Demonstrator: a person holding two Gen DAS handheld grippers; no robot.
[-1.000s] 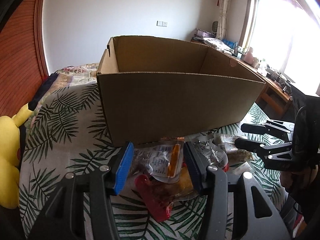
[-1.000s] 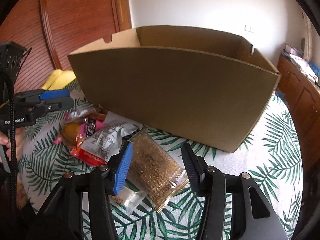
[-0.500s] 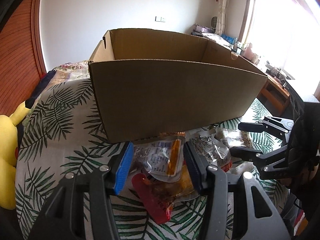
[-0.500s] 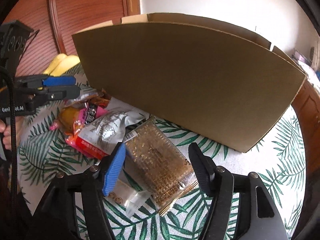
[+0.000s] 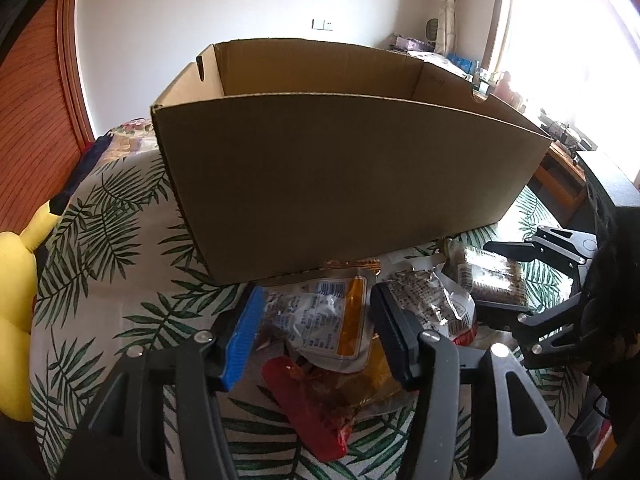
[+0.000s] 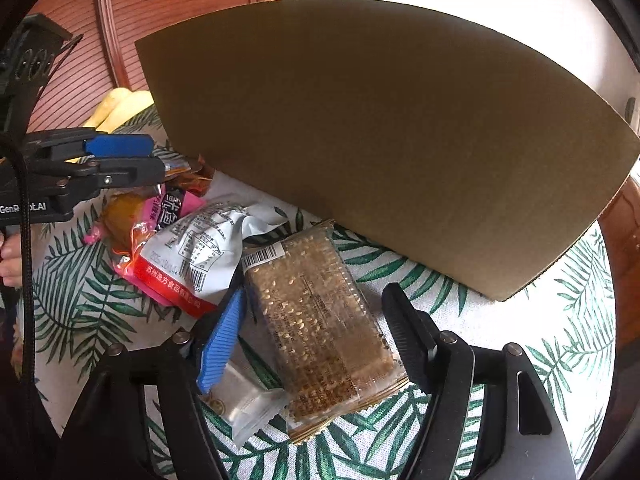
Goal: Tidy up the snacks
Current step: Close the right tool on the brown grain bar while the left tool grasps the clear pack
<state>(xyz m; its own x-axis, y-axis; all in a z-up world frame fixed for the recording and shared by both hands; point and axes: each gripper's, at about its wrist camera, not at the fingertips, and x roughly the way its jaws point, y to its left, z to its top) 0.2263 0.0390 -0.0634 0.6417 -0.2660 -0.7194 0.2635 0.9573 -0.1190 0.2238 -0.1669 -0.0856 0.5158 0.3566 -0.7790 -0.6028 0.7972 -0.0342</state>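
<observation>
A large open cardboard box [image 5: 340,168] stands on the leaf-print tablecloth [image 5: 112,240]; it fills the right wrist view [image 6: 392,152]. Several snack packets lie in front of it. My left gripper [image 5: 316,328] is open, its jaws on either side of a clear packet with an orange stripe [image 5: 324,320], above a red packet [image 5: 304,396]. My right gripper [image 6: 316,332] is open around a sesame bar packet [image 6: 320,320]. A silver and red packet [image 6: 196,252] lies to its left. The left gripper also shows in the right wrist view [image 6: 132,160].
A yellow plush toy [image 5: 16,304] sits at the table's left edge. A small clear packet [image 6: 248,404] lies under my right gripper. A wooden desk [image 5: 560,176] stands by the bright window at right. Wood panelling [image 6: 160,12] is behind.
Both grippers have moved lower and closer to the packets. The box looms larger and its inside has dropped out of the right wrist view.
</observation>
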